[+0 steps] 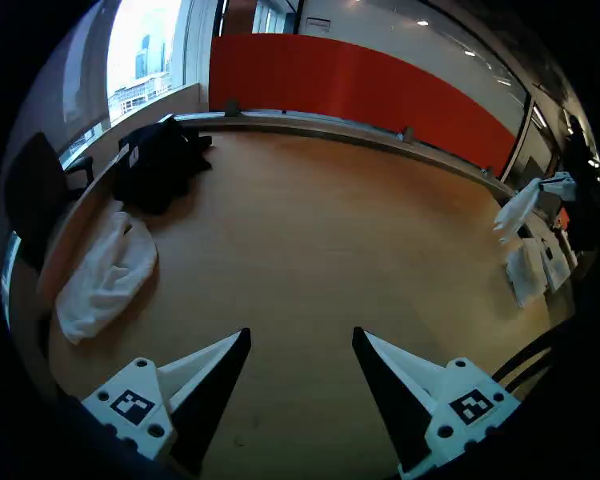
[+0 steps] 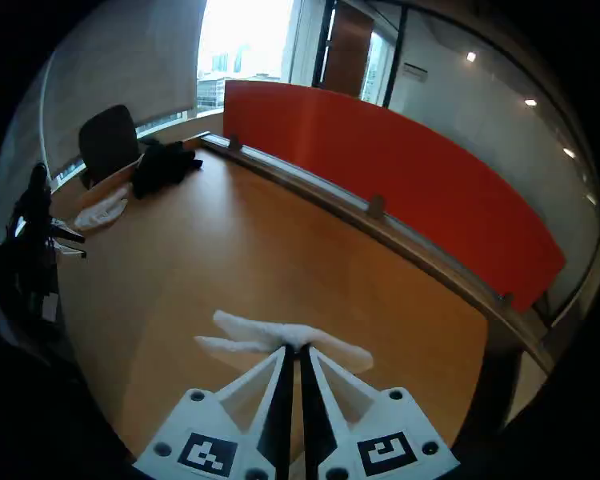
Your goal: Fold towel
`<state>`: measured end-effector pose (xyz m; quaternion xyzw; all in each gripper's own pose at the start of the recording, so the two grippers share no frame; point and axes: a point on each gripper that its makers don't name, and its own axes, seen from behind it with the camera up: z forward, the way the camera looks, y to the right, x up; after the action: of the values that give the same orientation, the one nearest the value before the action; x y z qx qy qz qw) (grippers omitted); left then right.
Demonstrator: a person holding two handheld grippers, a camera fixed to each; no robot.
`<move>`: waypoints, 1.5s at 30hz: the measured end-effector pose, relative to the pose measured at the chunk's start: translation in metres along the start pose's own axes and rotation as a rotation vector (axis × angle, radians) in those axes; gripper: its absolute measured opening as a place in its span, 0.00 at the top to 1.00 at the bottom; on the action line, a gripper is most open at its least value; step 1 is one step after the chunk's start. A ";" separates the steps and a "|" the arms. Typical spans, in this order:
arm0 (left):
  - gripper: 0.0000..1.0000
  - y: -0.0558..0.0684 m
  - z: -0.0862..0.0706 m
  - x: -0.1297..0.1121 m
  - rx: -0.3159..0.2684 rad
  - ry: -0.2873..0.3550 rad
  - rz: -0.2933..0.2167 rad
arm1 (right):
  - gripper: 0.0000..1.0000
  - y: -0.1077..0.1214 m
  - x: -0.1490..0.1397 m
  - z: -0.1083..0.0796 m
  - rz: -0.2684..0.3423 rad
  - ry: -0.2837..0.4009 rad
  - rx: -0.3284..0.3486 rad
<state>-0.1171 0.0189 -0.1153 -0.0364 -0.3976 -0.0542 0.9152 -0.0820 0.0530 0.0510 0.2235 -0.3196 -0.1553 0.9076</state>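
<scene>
A white towel [image 2: 288, 334] is bunched at the tips of my right gripper [image 2: 296, 350], which is shut on it and holds it above the wooden table [image 2: 244, 248]. In the left gripper view that same towel [image 1: 514, 210] dangles from the right gripper [image 1: 558, 186] far off at the table's right end. My left gripper [image 1: 301, 332] stands open over the bare table [image 1: 316, 240] with nothing between its fingers. A second crumpled white towel [image 1: 104, 280] lies to its left, near the table's edge, seen also in the right gripper view as the far towel [image 2: 100, 213].
A black garment [image 1: 158, 160] lies heaped at the far left corner, with a dark chair [image 1: 32, 196] beyond the edge. A red partition [image 1: 364, 88] runs along the table's back. White items [image 1: 530, 272] lie at the right end.
</scene>
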 end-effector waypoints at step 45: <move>0.06 0.031 0.001 0.008 -0.013 -0.010 0.057 | 0.95 0.101 -0.133 -0.085 0.144 -0.138 -0.169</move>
<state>-0.1086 0.0488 -0.1089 -0.0538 -0.4007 -0.0302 0.9141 -0.1120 0.2219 -0.0250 0.1113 -0.3823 -0.1314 0.9078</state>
